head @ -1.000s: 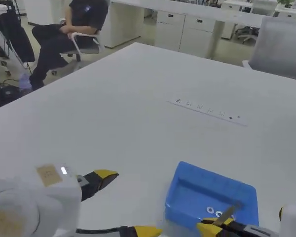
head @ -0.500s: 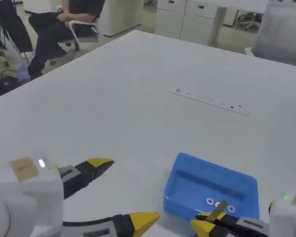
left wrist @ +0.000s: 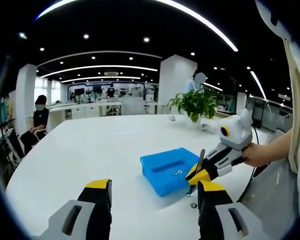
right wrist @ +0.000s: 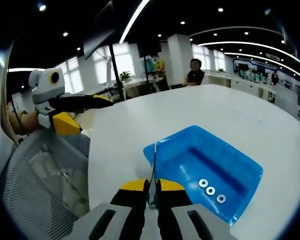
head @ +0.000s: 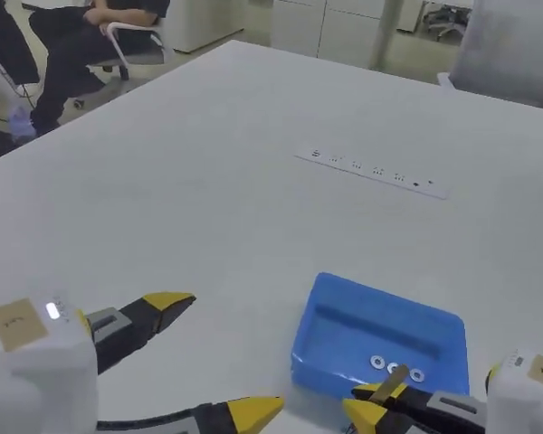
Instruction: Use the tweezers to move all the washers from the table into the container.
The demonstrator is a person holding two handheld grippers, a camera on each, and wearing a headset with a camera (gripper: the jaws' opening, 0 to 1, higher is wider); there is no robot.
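A blue container [head: 344, 316] stands on the white table with three washers [head: 395, 368] lying in its near right part. My right gripper [head: 366, 409] is at the container's near edge, shut on thin tweezers [head: 391, 383] that point up over the rim. In the right gripper view the tweezers [right wrist: 154, 160] rise from between the shut jaws [right wrist: 150, 186] beside the container [right wrist: 180, 155] and the washers [right wrist: 210, 190]. My left gripper [head: 219, 357] is open and holds nothing, left of the container. A small ring that looks like a washer [left wrist: 193, 205] lies on the table near the container [left wrist: 162, 167].
A flush power strip [head: 371, 170] runs across the table beyond the container. A person sits on a chair [head: 81, 36] past the table's far left edge. A grey chair back [head: 511, 54] stands at the far right. Open white tabletop lies between.
The head view has tilted, so the whole picture has slid. Both grippers keep about the same places beside the container, and the three washers in it have not moved.
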